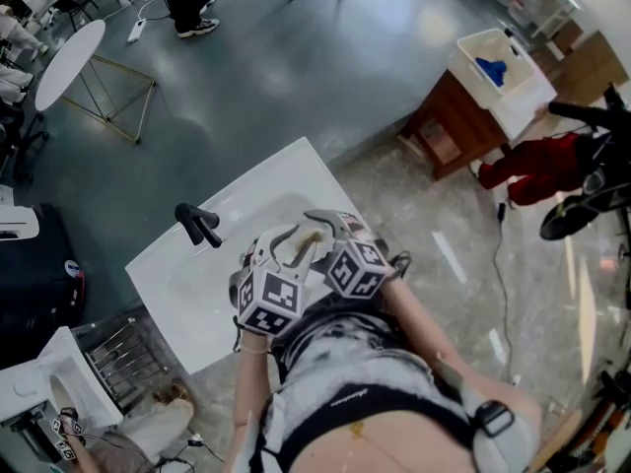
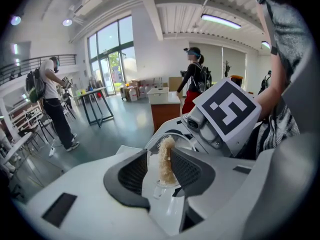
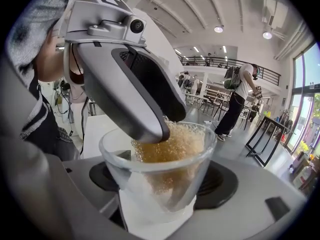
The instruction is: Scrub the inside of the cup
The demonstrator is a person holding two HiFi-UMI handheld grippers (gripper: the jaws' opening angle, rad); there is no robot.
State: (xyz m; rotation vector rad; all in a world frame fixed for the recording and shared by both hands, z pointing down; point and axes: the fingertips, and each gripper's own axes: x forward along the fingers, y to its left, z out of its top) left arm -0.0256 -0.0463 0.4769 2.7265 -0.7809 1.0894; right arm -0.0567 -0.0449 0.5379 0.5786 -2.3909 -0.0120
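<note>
A: state of the tongs?

B: right tongs (image 3: 162, 184) clamped on the clear glass cup (image 3: 150, 199), one pad on each side of its lower wall.

A: left?

B: left tongs (image 2: 159, 156) stand wide. tan fibrous scrub sponge (image 2: 167, 164) is between the pads, against one with a gap to the other. not pinched.

A: sponge vs cup?

B: inside the cup, fills most of it, top at about rim level. one left jaw reaches over the rim and touches the sponge.

A: where is all this?

B: head view: both tongs close together above the white rectangular sink (image 1: 187, 274), near the black faucet (image 1: 197, 225).
</note>
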